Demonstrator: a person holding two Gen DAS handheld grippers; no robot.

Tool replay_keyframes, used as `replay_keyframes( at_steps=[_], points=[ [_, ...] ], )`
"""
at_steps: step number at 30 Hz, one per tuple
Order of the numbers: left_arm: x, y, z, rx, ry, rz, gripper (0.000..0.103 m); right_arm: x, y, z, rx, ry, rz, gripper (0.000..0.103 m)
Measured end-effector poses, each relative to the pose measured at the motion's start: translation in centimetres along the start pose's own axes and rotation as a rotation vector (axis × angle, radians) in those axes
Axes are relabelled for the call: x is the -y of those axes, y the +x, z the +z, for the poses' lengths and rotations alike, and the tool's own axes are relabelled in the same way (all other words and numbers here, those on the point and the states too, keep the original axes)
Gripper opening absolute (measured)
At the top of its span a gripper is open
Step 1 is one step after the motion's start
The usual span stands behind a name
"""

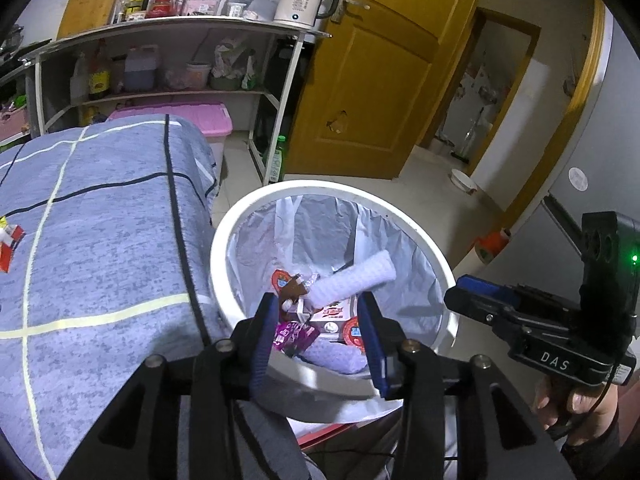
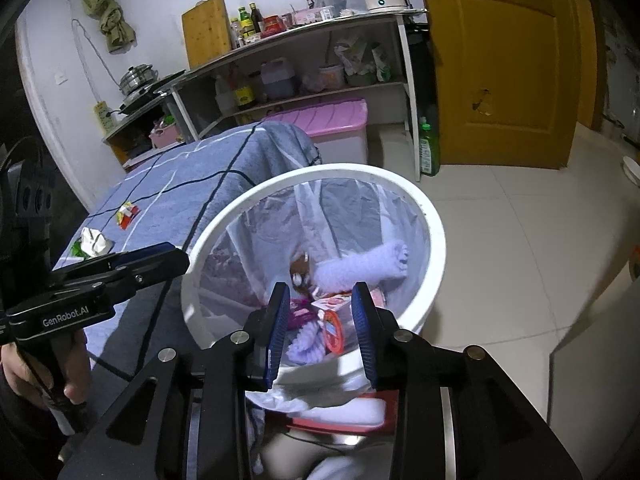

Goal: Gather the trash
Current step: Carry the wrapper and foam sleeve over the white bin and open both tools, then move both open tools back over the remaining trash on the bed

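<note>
While both my left gripper and right gripper hang released and empty over the lined white bin, wrappers already below my jaws, I judge the drop done, so next comes reaching left for the crumpled wrappers on the blue cloth.

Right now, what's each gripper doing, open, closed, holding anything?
Left gripper: open, holding nothing, above the trash bin.
Right gripper: open, holding nothing, also above the bin.
</note>
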State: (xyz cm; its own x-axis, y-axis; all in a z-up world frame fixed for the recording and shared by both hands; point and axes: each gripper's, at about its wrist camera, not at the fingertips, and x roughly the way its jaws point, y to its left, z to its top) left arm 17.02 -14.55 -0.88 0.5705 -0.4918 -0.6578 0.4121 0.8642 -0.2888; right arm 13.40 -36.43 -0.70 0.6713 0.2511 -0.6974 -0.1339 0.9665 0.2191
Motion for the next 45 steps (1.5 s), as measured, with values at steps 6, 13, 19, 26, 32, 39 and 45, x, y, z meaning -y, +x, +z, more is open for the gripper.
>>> replay_keyframes(
  at_steps=[6, 13, 19, 26, 32, 39, 45],
  points=[
    [-0.7, -1.8, -0.6, 0.030, -0.014, 0.023, 0.043, -1.5, -0.5, -0.1, 0.008, -0.023, 0.028, 0.033],
    [-2.1, -4.2, -1.7, 0.059, -0.042, 0.059, 0.043, -4.2, -0.8, -0.3, 0.014, -0.067, 0.083, 0.033],
    [-3.5, -6.1, -2.8, 0.082, -0.068, 0.098, 0.043, -6.9, -0.5, -0.7, 0.005, -0.113, 0.131, 0.033],
    [-5.8, -7.9, -4.0, 0.096, -0.104, 0.150, 0.043, -9.6, 0.1, -1.0, -0.007, -0.152, 0.180, 0.034],
    [-7.7, -9.2, -5.2, 0.107, -0.143, 0.193, 0.043, -11.7, 0.6, -1.1, -0.013, -0.182, 0.220, 0.039],
    [-10.2, -11.1, -6.9, 0.118, -0.186, 0.247, 0.043, -14.1, 1.5, -1.1, -0.035, -0.222, 0.266, 0.040],
    [-12.9, -12.6, -7.9, 0.126, -0.234, 0.304, 0.043, -16.3, 2.5, -0.6, -0.045, -0.264, 0.303, 0.041]
  ],
)
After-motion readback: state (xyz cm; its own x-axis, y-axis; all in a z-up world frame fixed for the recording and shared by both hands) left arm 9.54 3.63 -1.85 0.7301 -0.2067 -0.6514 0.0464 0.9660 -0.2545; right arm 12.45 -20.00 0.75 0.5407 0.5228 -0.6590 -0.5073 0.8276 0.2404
